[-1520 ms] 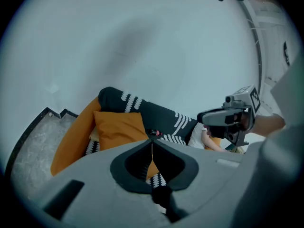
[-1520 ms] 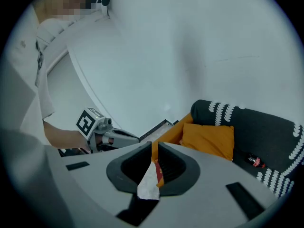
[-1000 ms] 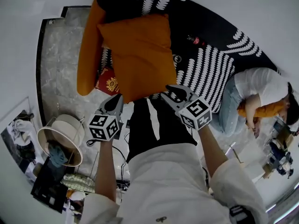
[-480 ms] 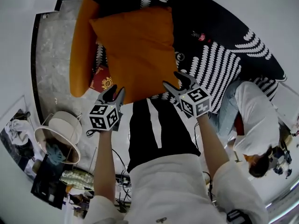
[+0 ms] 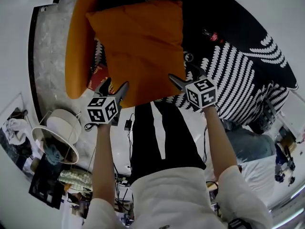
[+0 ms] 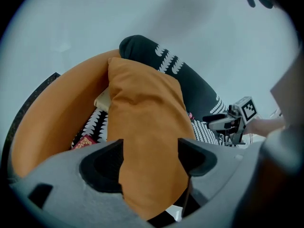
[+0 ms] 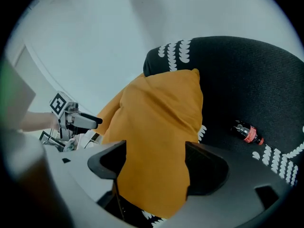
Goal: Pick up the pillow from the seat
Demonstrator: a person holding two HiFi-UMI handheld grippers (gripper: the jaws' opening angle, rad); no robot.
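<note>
Wider now, left gripper (image 5: 116, 84) and right gripper (image 5: 186, 75) jaws opening round pillow (image 5: 143, 46); bottle (image 7: 247, 133) clearest in right gripper view.

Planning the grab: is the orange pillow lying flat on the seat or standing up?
Standing up: the orange pillow rises on edge, its top against the black patterned backrest, seen in both gripper views.

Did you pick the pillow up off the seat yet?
Not yet. Done: both grippers are at the near edge of the orange pillow. In hand: left gripper and right gripper jaws are opening, pillow cloth between them. To do: close, then lift it off the black seat.
</note>
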